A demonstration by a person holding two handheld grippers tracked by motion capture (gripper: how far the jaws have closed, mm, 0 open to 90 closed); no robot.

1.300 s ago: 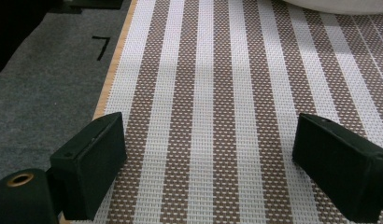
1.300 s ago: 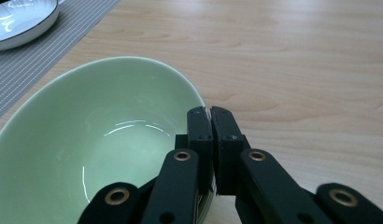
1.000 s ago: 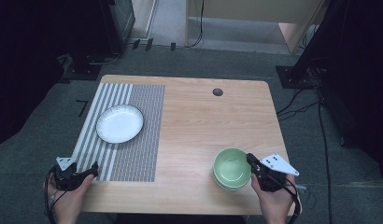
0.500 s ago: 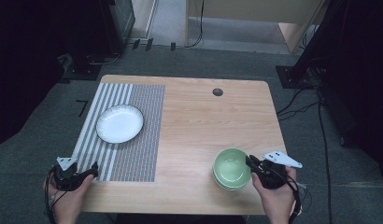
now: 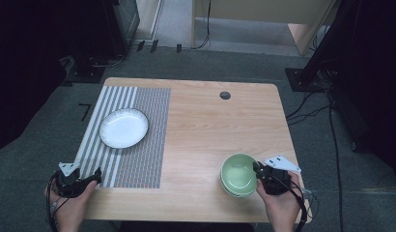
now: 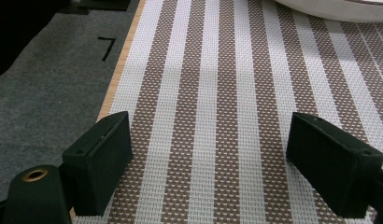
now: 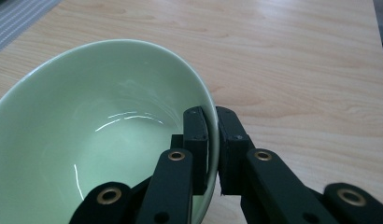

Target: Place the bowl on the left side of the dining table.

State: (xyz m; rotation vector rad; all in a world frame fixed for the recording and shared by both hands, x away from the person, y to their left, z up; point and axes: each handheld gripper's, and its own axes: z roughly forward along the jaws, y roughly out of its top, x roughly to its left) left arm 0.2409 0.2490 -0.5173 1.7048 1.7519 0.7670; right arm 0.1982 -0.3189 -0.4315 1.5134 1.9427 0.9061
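Grip made on the bowl rim, lift not yet begun.
My right gripper [image 7: 213, 154] pinches the glossy pale-green ceramic bowl [image 7: 101, 135], topmost of a stack near the wooden table's [image 5: 210, 125] front right edge; my left gripper [image 6: 213, 158] gapes empty over the striped woven placemat [image 6: 227, 93].

Wooden table [image 5: 205, 125]: striped placemat [image 5: 138, 145] (left side), green bowls [image 5: 238, 175], round dark grommet [image 5: 225, 95].

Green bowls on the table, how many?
2, it seems, nested in one stack near the table's front right: the top green bowl, its rim pinched by the right hand-held gripper, and a lower bowl whose edge peeks out beneath. More could be hidden within.
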